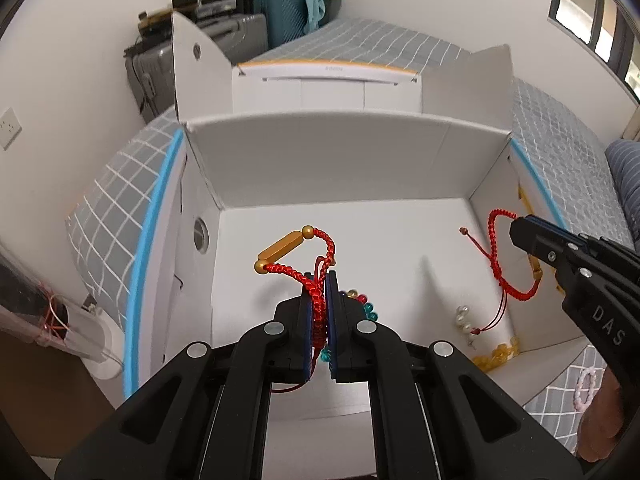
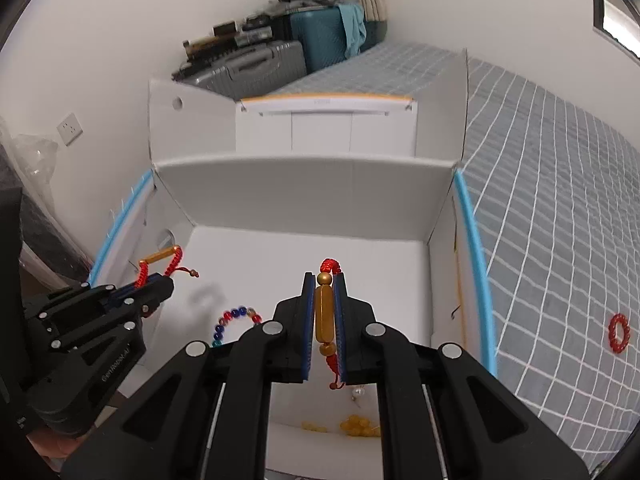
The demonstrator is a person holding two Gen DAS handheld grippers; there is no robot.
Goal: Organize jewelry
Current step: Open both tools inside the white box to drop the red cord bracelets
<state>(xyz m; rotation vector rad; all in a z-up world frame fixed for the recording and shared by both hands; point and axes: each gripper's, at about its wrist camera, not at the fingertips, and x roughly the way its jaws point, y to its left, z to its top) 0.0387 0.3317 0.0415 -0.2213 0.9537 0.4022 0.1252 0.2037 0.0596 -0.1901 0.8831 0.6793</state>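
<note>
My left gripper [image 1: 319,280] is shut on a red braided bracelet with a gold tube bead [image 1: 280,249] and holds it above the floor of the open white box [image 1: 320,160]. It shows at the left in the right wrist view [image 2: 160,276]. My right gripper [image 2: 324,280] is shut on a second red braided bracelet with a gold bead [image 2: 324,312] over the box; that bracelet hangs from it in the left wrist view [image 1: 496,248]. On the box floor lie a multicoloured bead bracelet [image 2: 236,320], a pearl piece [image 1: 464,320] and yellow beads [image 2: 356,426].
The box stands on a bed with a grey checked cover [image 2: 560,240]. A red ring bracelet [image 2: 619,330] lies on the cover to the right, and a pink bracelet [image 1: 585,390] lies near the box. Suitcases [image 2: 280,52] stand by the far wall.
</note>
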